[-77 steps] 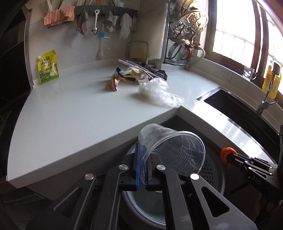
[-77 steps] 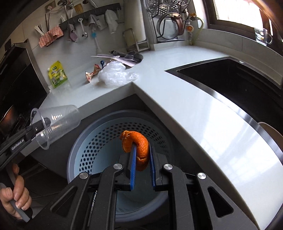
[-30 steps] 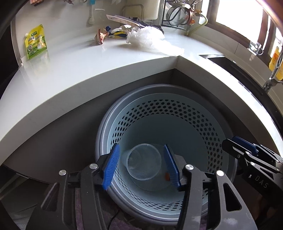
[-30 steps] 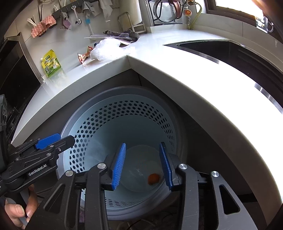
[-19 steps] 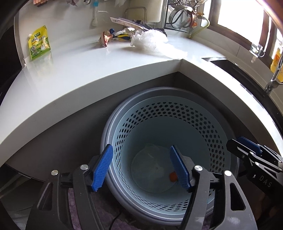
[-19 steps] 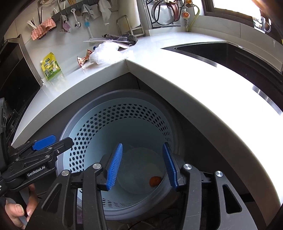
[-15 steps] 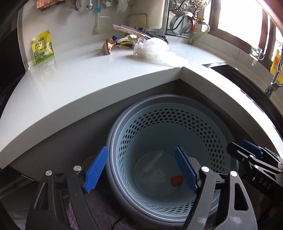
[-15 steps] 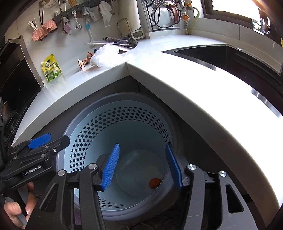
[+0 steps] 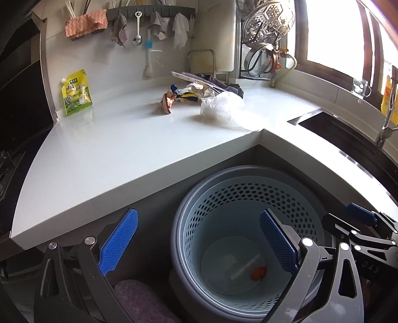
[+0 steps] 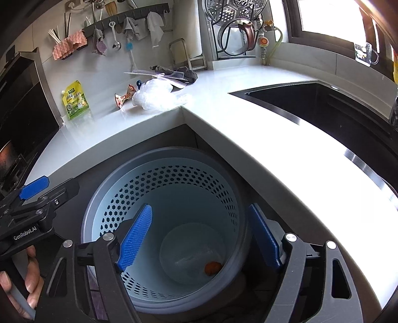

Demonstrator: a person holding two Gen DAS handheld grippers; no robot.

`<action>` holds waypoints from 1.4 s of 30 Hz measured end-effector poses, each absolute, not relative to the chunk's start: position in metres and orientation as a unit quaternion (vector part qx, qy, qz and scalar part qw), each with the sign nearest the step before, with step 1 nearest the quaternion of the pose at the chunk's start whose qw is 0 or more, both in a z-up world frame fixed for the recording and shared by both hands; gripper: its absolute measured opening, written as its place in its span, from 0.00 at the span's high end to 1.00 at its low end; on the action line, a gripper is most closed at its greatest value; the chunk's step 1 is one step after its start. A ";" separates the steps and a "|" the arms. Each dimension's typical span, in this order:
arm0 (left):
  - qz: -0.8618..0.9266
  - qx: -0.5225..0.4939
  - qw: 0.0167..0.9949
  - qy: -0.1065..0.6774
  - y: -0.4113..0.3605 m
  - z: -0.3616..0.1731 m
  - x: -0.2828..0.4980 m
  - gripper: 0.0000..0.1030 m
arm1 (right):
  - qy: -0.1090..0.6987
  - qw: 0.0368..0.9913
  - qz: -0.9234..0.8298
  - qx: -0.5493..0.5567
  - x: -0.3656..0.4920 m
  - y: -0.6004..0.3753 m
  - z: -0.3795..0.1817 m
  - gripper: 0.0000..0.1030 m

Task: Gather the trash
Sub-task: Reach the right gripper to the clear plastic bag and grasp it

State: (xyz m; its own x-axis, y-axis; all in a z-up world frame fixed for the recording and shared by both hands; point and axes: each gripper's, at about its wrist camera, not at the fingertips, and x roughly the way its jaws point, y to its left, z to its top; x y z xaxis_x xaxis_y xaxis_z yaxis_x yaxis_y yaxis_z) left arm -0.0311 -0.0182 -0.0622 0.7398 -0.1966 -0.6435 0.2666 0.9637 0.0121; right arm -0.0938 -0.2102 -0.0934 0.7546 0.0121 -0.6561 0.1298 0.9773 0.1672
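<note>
A light-blue perforated trash basket [image 9: 236, 196] stands below the counter corner. At its bottom lie a clear plastic cup [image 9: 231, 263] and a small orange peel [image 9: 258, 272]; the right wrist view shows the same cup [image 10: 191, 251] and peel [image 10: 212, 267]. My left gripper [image 9: 199, 216] hangs over the basket's left rim, jaws opening wide, nothing between them. My right gripper [image 10: 200, 208] hovers above the basket [image 10: 174, 183], jaws also opening and empty. On the counter lie a crumpled clear plastic bag [image 9: 221, 106] and snack wrappers [image 9: 171, 99].
The white countertop [image 9: 112, 149] wraps around the basket. A yellow-green pouch [image 9: 75, 93] leans on the back wall. A dark sink [image 9: 348, 134] sits to the right. Cloths and utensils hang on a wall rail [image 9: 149, 12]. A person's hand [image 10: 32, 285] holds the left gripper's handle.
The cup and the orange peel were let go and now lie in the basket. Both grippers' jaws spread much wider. The left gripper rose, bringing more counter into view.
</note>
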 end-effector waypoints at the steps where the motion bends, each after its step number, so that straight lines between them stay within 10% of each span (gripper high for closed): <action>1: -0.123 0.052 0.932 0.338 -0.017 -0.061 -0.030 0.06 | 0.347 0.932 -0.035 0.102 -0.094 -0.212 -0.092 0.26; 42: -0.050 0.017 0.959 0.280 0.038 0.022 0.144 0.06 | 0.315 0.946 0.041 0.060 0.094 -0.181 -0.009 0.22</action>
